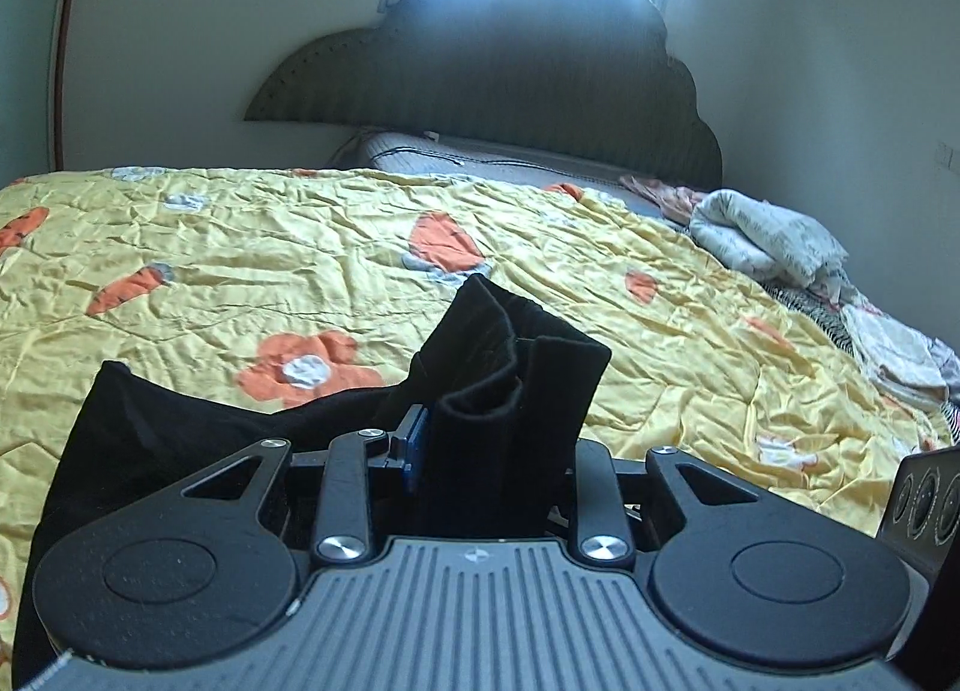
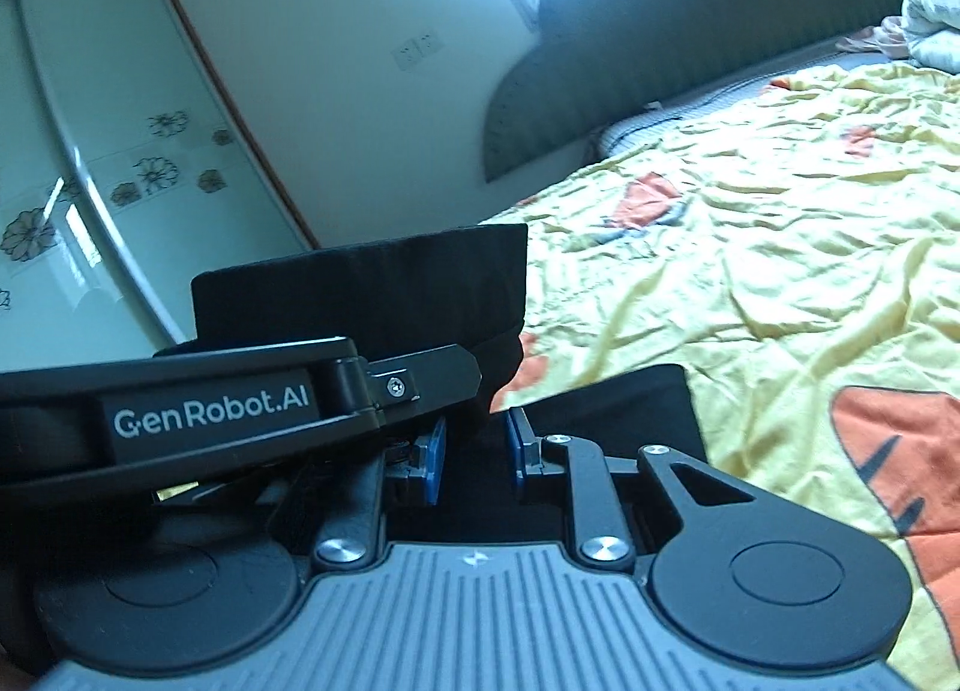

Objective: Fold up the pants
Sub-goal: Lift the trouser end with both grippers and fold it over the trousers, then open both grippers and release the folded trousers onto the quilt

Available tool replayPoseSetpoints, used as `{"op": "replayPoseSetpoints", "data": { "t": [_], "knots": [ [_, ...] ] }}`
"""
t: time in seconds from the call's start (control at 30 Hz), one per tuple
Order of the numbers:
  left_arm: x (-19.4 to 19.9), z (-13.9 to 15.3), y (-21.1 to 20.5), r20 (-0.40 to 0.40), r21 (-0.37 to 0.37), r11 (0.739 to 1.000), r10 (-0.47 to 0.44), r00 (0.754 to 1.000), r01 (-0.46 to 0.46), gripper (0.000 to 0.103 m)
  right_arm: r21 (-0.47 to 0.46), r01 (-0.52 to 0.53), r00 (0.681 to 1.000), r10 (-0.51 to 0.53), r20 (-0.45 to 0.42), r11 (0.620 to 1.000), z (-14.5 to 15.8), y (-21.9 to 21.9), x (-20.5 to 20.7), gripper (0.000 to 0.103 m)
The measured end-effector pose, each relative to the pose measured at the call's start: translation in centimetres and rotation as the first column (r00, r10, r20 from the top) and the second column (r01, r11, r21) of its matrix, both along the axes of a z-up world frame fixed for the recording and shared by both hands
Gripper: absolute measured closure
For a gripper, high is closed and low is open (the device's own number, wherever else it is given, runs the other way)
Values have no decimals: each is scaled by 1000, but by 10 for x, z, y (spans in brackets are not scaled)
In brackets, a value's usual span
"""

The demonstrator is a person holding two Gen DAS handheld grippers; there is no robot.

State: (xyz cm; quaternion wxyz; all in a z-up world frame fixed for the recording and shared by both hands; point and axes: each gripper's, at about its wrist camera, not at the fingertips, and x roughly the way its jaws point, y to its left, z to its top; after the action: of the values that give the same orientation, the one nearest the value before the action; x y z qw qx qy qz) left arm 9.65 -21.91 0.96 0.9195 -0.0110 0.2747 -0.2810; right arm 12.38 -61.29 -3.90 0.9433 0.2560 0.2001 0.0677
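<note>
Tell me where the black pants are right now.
The black pants are bunched between the left tongs, lifted above the yellow quilt; in the right wrist view they also sit between the right tongs.

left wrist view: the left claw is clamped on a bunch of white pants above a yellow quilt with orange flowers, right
Not quite: the pants are black, not white. The left wrist view shows the left claw clamped on a bunched fold of black fabric above the yellow quilt with orange flowers. The only whitish cloth is a separate bundle lying at the far right of the bed.
</note>
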Motion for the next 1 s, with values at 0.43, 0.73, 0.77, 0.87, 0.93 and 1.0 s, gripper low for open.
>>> {"op": "replayPoseSetpoints", "data": {
  "t": [0.43, 0.73, 0.77, 0.87, 0.93, 1.0],
  "knots": [
    [6, -14, -25, -94, -46, 996, -76, 993, 72, 45, -128, 89, 992, -100, -82, 988, -10, -15, -11, 73],
    [25, 10, 22, -68, -113, 993, -41, 997, 33, 29, -305, 356, 924, -381, -24, 883, -2, -46, -52, 54],
    [33, 11, 33, -67, -100, 995, 1, 998, -8, 29, -275, 354, 928, -372, -12, 894, 2, -49, -55, 54],
    [65, 4, 61, -114, -39, 992, 119, 986, -124, 30, -189, 237, 970, -244, -11, 953, 8, -51, -51, 54],
    [84, -5, 75, -163, 21, 985, 170, 972, -169, 32, -148, 132, 990, -137, -21, 980, 13, -47, -29, 54],
    [97, -15, 87, -184, 68, 978, 207, 961, -197, 33, -145, 49, 998, -56, -41, 988, 15, -34, -4, 54]
  ]
}}
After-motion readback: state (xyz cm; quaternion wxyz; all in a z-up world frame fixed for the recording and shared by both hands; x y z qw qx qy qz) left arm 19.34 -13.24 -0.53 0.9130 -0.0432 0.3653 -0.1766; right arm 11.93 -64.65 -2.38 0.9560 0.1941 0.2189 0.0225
